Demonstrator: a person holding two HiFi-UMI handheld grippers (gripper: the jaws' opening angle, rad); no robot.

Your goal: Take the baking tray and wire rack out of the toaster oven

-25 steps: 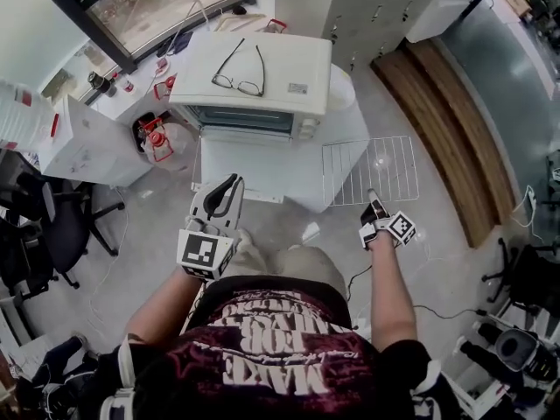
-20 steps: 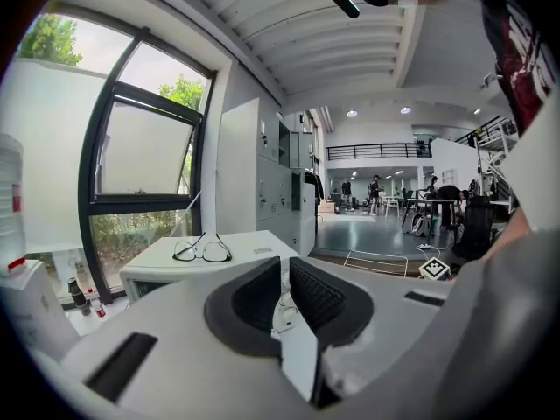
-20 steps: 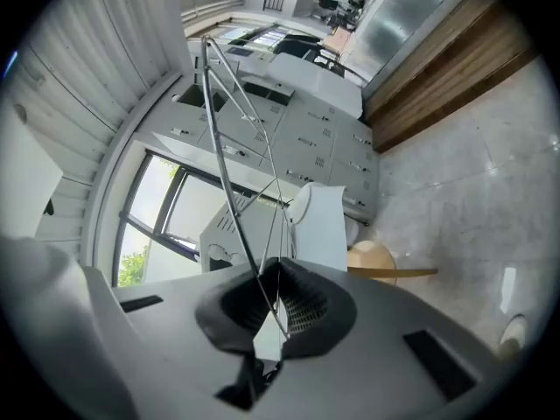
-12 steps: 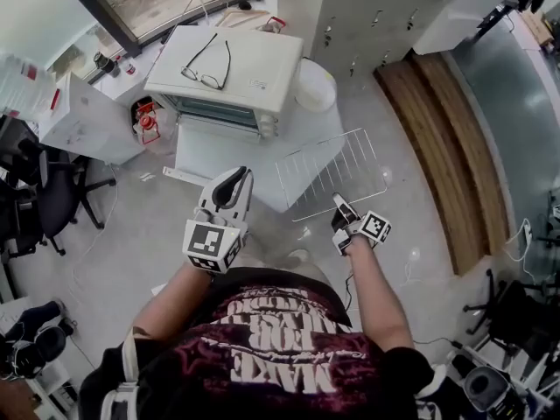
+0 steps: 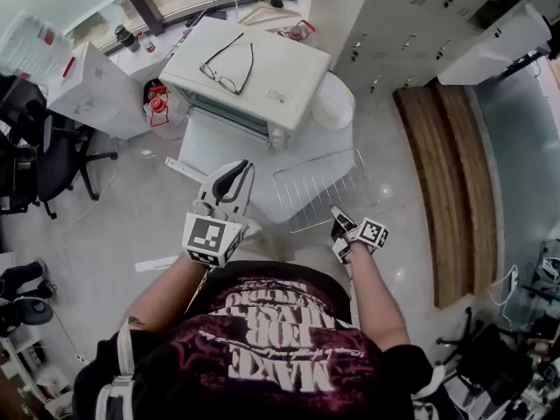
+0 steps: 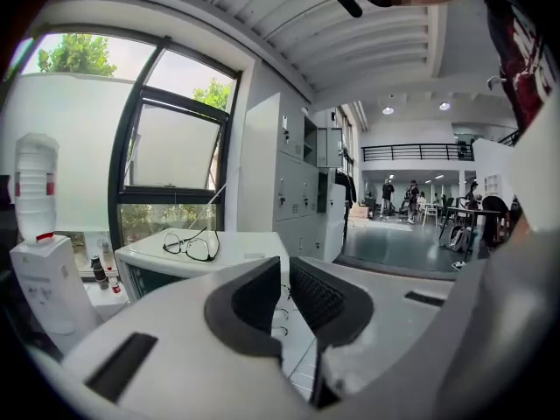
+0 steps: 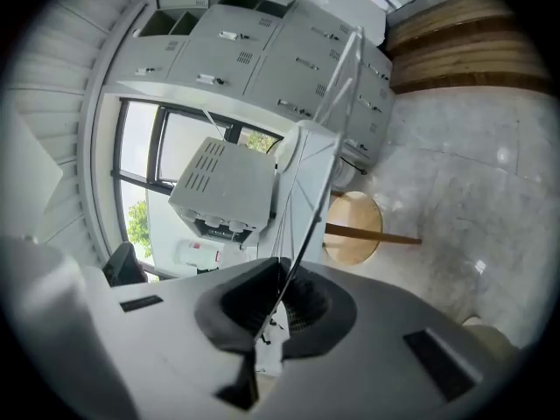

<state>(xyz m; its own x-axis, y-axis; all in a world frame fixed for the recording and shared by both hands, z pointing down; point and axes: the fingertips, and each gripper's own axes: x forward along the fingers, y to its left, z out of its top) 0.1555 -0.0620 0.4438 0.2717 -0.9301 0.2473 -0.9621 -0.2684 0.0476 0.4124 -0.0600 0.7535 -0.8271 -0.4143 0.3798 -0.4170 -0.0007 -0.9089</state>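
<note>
The white toaster oven [image 5: 254,77] stands at the back of a low white table [image 5: 219,147], a pair of glasses [image 5: 229,64] lying on its top. In the head view my right gripper [image 5: 337,218] is shut on the near edge of the wire rack [image 5: 319,182], which is tilted over the table's right corner. Seen from the right gripper view, the rack [image 7: 297,248] runs edge-on out of the closed pads [image 7: 308,309] toward the oven [image 7: 227,191]. My left gripper [image 5: 234,175] hovers over the table's front, shut and holding nothing. I cannot pick out the baking tray.
A white round object [image 5: 332,101] stands at the oven's right. Grey lockers [image 5: 411,16] and a wooden bench [image 5: 446,191] lie to the right. An office chair [image 5: 44,164], a white box [image 5: 92,90] and a red item [image 5: 156,103] sit at left.
The wire rack, flat beside the table a second ago, now tilts and sits closer to me with the right gripper. The left gripper shifted sideways. My view swung.
</note>
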